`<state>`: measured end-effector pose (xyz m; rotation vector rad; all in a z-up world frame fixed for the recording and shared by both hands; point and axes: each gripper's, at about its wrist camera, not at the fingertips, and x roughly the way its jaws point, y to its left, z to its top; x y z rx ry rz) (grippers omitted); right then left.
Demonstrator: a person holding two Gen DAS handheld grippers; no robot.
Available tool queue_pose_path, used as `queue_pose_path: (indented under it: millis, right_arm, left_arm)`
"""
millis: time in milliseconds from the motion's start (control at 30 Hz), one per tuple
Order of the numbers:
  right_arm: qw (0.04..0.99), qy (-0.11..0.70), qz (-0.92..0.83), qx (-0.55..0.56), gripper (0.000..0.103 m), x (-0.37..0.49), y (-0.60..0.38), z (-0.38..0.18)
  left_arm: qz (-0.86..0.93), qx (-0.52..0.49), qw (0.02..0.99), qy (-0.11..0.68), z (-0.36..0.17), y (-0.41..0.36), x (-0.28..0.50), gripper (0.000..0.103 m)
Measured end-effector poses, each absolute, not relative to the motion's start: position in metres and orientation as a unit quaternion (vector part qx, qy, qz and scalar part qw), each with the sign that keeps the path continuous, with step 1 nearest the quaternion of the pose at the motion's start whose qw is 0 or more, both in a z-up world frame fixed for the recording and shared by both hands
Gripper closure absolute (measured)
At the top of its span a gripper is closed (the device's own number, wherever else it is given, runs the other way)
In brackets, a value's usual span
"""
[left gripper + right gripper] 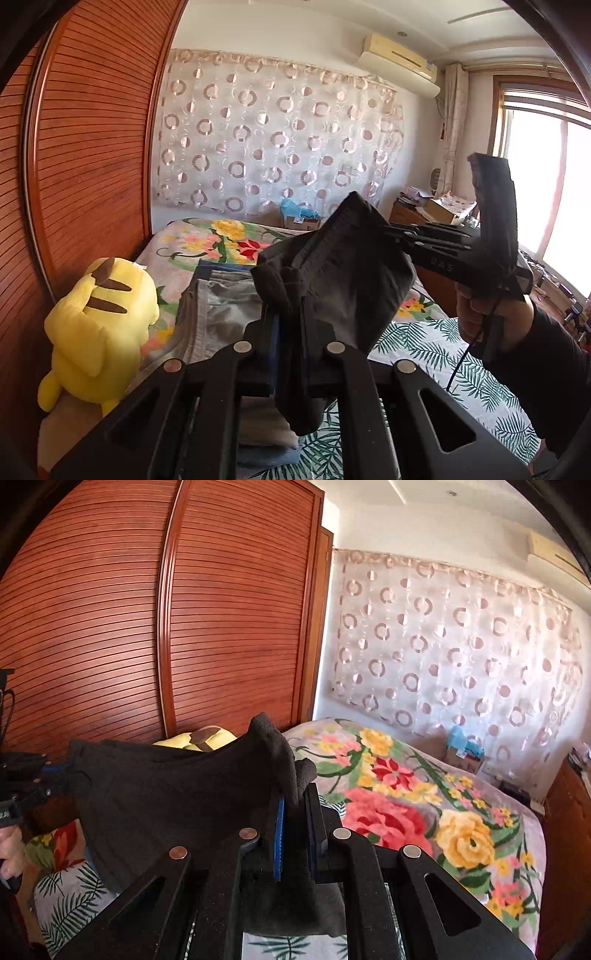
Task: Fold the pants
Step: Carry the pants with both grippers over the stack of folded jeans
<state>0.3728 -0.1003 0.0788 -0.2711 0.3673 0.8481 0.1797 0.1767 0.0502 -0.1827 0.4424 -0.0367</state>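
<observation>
The black pants (340, 280) hang in the air above the bed, stretched between both grippers. My left gripper (286, 306) is shut on one corner of the cloth, which bunches over its fingers and droops below. My right gripper (295, 805) is shut on the other corner; the black pants (166, 786) sag from it toward the left. The right gripper also shows in the left wrist view (384, 236), pinching the far edge. The left gripper shows at the left edge of the right wrist view (55, 771).
A stack of folded pants (218, 306) lies on the bed (406, 805) with its floral blanket. A yellow plush toy (99, 332) sits by the wooden wardrobe (147, 627). A wooden dresser (410, 216) with boxes stands at the far right near the window.
</observation>
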Motion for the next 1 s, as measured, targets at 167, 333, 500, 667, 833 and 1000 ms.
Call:
queue_pose_path:
  millis: [167, 333, 500, 667, 833, 1000]
  right_arm:
    - [0.875, 0.178, 0.427, -0.144, 0.093, 0.391, -0.081, 0.077]
    - [0.865, 0.185, 0.44, -0.155, 0.093, 0.408, -0.063, 0.069]
    - [0.855, 0.189, 0.453, -0.165, 0.093, 0.425, -0.045, 0.064]
    - [0.844, 0.192, 0.468, -0.177, 0.093, 0.434, -0.031, 0.059]
    - [0.833, 0.205, 0.479, -0.186, 0.093, 0.442, -0.022, 0.053]
    - [0.831, 0.222, 0.477, -0.179, 0.084, 0.453, -0.026, 0.055]
  left_arm:
    - [-0.001, -0.111, 0.97, 0.217, 0.04, 0.186, 0.176, 0.093]
    - [0.029, -0.118, 0.966, 0.227, 0.025, 0.194, 0.175, 0.093]
    - [0.043, -0.131, 0.964, 0.225, 0.022, 0.203, 0.172, 0.093]
    - [0.058, -0.131, 0.963, 0.228, 0.014, 0.205, 0.172, 0.093]
    - [0.068, -0.136, 0.958, 0.243, 0.003, 0.211, 0.177, 0.093]
    - [0.08, -0.136, 0.953, 0.257, -0.004, 0.214, 0.18, 0.093]
